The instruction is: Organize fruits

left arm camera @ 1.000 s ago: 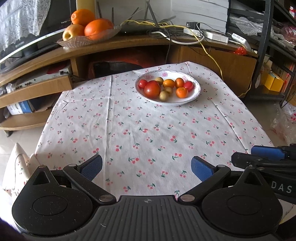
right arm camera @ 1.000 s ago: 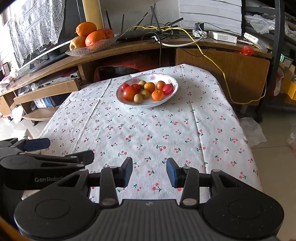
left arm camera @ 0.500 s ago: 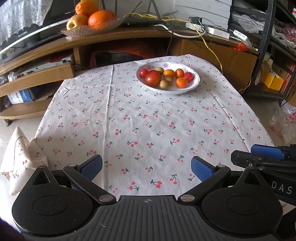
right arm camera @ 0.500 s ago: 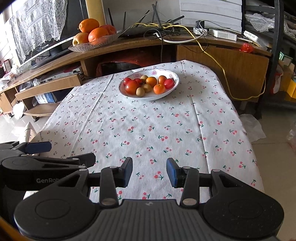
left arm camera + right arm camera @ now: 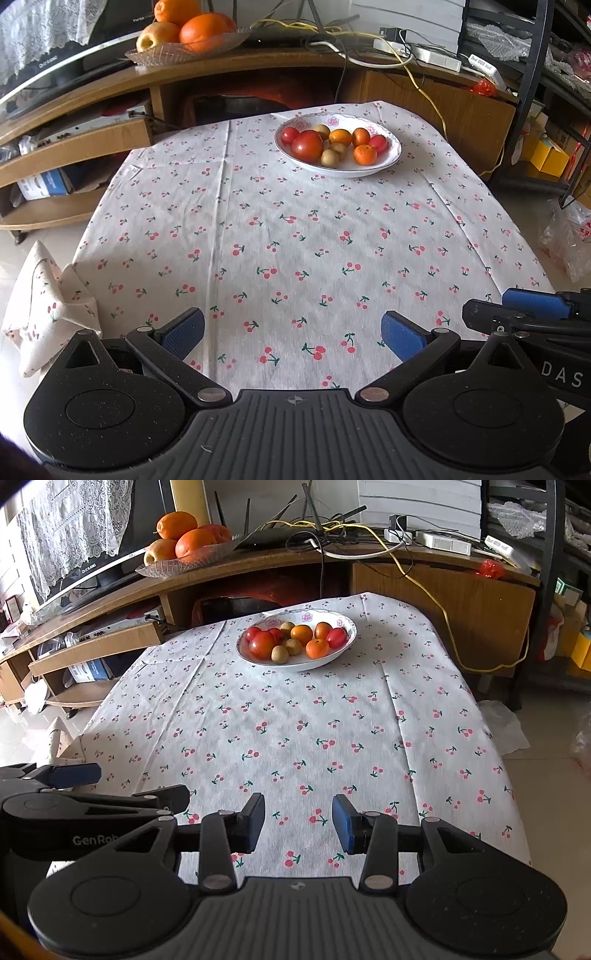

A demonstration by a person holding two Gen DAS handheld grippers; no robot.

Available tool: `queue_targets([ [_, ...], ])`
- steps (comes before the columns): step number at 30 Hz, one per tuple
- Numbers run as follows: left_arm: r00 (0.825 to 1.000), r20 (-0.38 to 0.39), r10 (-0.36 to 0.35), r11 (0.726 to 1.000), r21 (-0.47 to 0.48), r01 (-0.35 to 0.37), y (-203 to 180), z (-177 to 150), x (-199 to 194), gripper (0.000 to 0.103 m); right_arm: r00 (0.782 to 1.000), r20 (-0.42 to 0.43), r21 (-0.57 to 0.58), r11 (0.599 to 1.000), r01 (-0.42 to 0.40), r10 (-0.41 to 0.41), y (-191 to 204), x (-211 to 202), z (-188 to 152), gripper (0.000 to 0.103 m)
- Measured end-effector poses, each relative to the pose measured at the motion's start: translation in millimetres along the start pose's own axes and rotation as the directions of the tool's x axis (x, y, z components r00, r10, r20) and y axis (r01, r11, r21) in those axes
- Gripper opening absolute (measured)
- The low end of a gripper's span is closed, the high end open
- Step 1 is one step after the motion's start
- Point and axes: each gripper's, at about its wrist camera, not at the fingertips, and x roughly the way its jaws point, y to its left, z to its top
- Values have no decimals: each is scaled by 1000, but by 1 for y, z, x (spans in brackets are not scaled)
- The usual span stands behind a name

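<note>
**Mixed fruit all in one white dish, both tools empty at the near edge**

All the small fruit on the surface lies together in a white flowered dish near the far edge, a little toward the far right corner. In it are a large red tomato, smaller red tomatoes, small oranges such as the one at the dish's near side, and a few tan-brown round fruits. They are mingled, touching one another, not grouped by kind. No fruit lies loose on the cherry-print cloth.

That fits two readings: the fruit gathered into the dish as the task wants, or a mixed dish waiting to be sorted. The pictures do not settle which. No second container stands on the surface; a glass dish of large oranges and an apple sits on the wooden shelf behind, well apart.

The left tool hangs over the near edge with its fingers spread wide and nothing between them. The right tool is just beside it, fingers parted less widely, also holding nothing.

Between the tools and the dish the cloth is bare, so there is open room for reaching straight ahead. The surface drops off on the right to the floor, and the dish sits close to the far edge, with the shelf and its cables beyond.
</note>
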Motion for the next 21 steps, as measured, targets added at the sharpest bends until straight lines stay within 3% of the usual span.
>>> queue_targets([
  [21, 1000, -22, 10, 1000, 1, -10, -1, -6, -1, 102, 1000, -20, -9, 1000, 11, -11, 2, 0, -6, 41],
])
